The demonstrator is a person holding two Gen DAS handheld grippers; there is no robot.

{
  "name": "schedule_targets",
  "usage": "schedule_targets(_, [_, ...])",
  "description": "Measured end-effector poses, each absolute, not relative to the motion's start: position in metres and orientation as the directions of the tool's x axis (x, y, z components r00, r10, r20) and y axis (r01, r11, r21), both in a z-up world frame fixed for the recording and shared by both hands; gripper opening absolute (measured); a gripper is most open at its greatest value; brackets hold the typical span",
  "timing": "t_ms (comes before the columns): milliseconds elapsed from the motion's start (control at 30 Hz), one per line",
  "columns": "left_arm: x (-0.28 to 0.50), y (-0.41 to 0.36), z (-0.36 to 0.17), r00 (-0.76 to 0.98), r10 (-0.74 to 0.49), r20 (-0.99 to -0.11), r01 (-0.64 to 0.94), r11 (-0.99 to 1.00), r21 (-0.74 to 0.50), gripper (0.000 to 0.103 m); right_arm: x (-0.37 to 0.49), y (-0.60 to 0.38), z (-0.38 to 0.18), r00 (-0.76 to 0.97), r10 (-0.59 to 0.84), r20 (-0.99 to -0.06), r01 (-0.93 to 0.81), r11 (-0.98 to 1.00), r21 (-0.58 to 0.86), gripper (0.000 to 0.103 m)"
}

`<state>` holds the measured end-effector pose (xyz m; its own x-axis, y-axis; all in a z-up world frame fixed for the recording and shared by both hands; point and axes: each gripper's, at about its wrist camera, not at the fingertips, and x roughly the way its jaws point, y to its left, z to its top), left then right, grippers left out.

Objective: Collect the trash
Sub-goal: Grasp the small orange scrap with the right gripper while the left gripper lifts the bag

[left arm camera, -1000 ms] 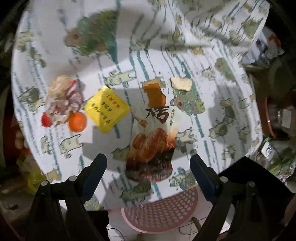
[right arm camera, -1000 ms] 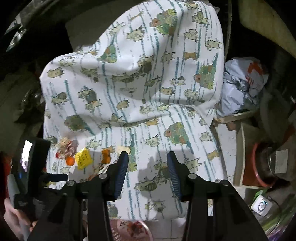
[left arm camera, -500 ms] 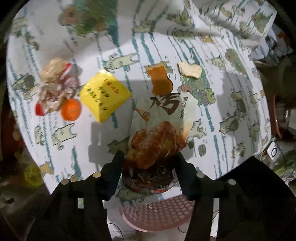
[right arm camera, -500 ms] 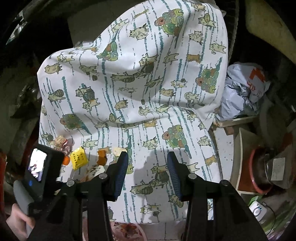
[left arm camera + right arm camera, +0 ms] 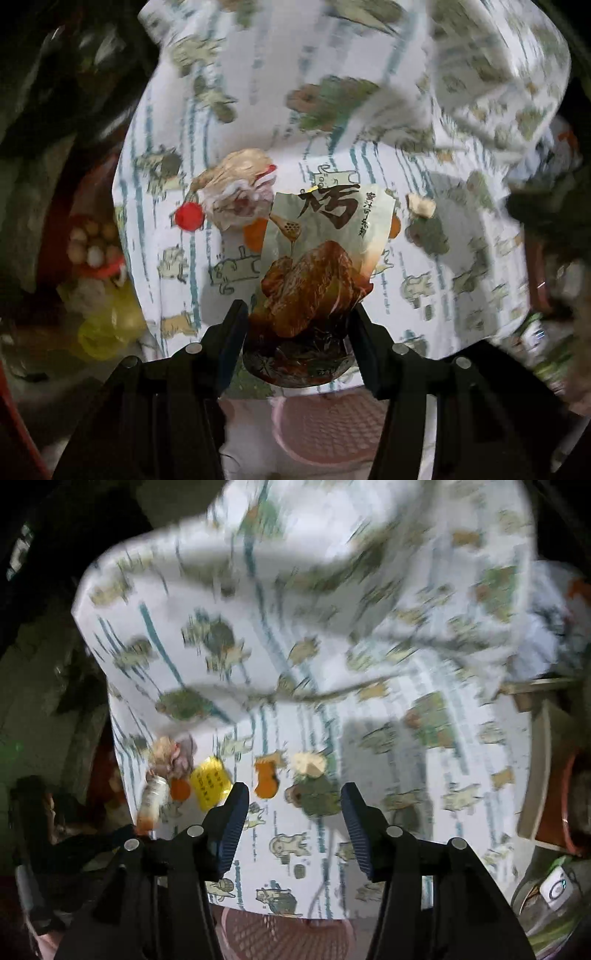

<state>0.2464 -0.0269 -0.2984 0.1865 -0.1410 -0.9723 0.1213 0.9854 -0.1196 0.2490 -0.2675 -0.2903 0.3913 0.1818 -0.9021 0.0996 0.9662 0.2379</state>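
My left gripper (image 5: pixel 299 321) is shut on a snack wrapper (image 5: pixel 317 258) printed with roast meat, held just above the cartoon-print cloth (image 5: pixel 369 122). Behind it lie a crumpled paper wad (image 5: pixel 236 192), a red cap (image 5: pixel 188 218), a part-hidden orange cap (image 5: pixel 255 234) and a beige scrap (image 5: pixel 421 205). My right gripper (image 5: pixel 293 812) hangs over the cloth with its jaws opening and nothing between them. Just beyond its fingertips lie a yellow packet (image 5: pixel 210 781), an orange scrap (image 5: pixel 267 779), the beige scrap (image 5: pixel 308 762) and the orange cap (image 5: pixel 180 788). Both views are motion-blurred.
A pink perforated basket (image 5: pixel 325 424) sits on the floor below the cloth's near edge. Dark clutter and a yellow bag (image 5: pixel 107 325) crowd the left side. A red-rimmed pot (image 5: pixel 554 812) and boards stand to the right. The cloth rises in a fold at the back.
My left gripper closed on the snack wrapper and lifted it off the cloth. My right gripper dropped closer to the trash and its jaws widened.
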Motion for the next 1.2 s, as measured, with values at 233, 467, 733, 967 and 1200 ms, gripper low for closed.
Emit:
schedule_targets(233, [0.257,0.008,-0.287,0.241,-0.151,-0.959,-0.014,0.987,-0.159,0.054,0.298,-0.222,-0.354,0.277,0.139,-0.951,0.034,0.987,0.154,0.054])
schedule_targets(467, [0.270,0.013,-0.297,0.229,-0.105,-0.968,-0.047,0.992,-0.118,0.054,0.323,-0.193,-0.386,0.244,0.091,-0.966,0.005,0.995,0.095,0.048])
schedule_targets(733, [0.262,0.015,-0.299,0.208,-0.169,-0.964,-0.067,0.980,-0.186,0.054,0.333,-0.176,-0.401,0.234,0.016,-0.972,-0.029,1.000,0.009,0.015])
schedule_targets(967, [0.252,0.016,-0.275,0.275,-0.137,-0.952,-0.051,0.986,-0.157,0.054,0.294,-0.191,-0.332,0.335,0.106,-0.936,-0.067,0.994,0.089,0.011])
schedule_targets(1200, [0.201,0.010,-0.232,0.356,-0.150,-0.922,-0.002,0.987,-0.161,0.054,0.208,-0.227,-0.252,0.430,0.192,-0.882,-0.003,0.977,0.211,0.011])
